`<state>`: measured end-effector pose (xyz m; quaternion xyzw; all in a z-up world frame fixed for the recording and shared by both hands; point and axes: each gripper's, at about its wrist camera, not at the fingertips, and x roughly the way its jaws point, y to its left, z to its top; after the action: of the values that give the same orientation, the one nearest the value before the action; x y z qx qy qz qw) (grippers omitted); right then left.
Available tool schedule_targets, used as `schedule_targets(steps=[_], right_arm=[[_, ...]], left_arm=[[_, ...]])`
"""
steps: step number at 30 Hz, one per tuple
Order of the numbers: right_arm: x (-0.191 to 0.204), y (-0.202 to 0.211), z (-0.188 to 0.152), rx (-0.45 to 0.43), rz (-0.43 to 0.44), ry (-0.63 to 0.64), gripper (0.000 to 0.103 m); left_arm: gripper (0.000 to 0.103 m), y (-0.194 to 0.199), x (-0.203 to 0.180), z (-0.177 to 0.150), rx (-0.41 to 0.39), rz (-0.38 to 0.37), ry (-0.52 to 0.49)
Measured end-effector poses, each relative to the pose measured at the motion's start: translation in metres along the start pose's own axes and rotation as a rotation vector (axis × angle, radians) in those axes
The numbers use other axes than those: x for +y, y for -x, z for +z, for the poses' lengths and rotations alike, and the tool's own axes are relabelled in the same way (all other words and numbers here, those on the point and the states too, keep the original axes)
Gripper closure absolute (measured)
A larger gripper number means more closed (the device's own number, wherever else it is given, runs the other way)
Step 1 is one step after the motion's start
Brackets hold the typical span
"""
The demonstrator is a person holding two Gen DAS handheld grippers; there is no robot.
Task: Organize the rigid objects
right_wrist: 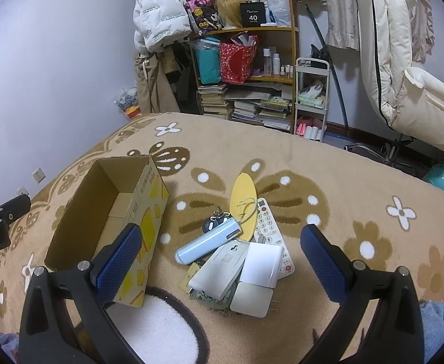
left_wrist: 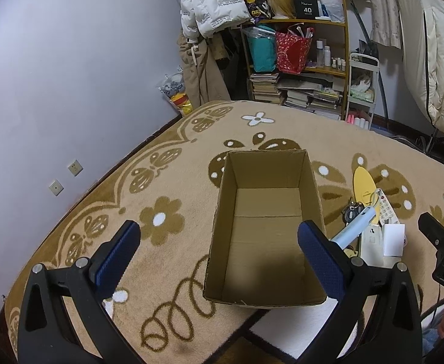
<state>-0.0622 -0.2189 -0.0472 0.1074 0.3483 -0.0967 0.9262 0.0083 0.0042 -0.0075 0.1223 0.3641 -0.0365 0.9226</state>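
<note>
Looking down over a tan carpet (right_wrist: 328, 163) patterned with brown flowers and butterflies. Sitting open-topped on it, a cardboard box (left_wrist: 264, 230), nothing inside, printed yellow on its outer side in the right wrist view (right_wrist: 149, 227).

Hovering over the near end of the box, the left gripper (left_wrist: 218, 242), blue-padded fingers (left_wrist: 117, 251) spread wide apart, gripping nothing. Hovering above a heap of small things, the right gripper (right_wrist: 220, 250), fingers (right_wrist: 323, 261) likewise spread wide, holding nothing.

Lying just to the right of the box, the heap itself: a pale blue cylinder (right_wrist: 208, 242) resting tilted on top, a black key fob (right_wrist: 214, 223) beside its far end, a yellow oval board (right_wrist: 243, 209) stretching away behind, a white remote control (right_wrist: 269, 227) with round buttons partly buried, a white rectangular device (right_wrist: 218, 268) overlapping a white square block (right_wrist: 262, 264), and a white plug adapter (right_wrist: 252, 298) nearest the camera.

Standing against the far wall, a crowded wooden shelf (right_wrist: 294, 33) of books, bags and bottles, with a white puffer jacket (right_wrist: 158, 6) hanging beside it.
</note>
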Motion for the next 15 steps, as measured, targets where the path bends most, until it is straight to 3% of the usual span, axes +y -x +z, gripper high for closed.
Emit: schedule_targets(steps=[15], right_arm=[[0.000,0.000,0.000,0.003,-0.002,0.000,0.000]], left_arm=[[0.001,-0.012,-0.002,0.000,0.042,0.004,-0.010]])
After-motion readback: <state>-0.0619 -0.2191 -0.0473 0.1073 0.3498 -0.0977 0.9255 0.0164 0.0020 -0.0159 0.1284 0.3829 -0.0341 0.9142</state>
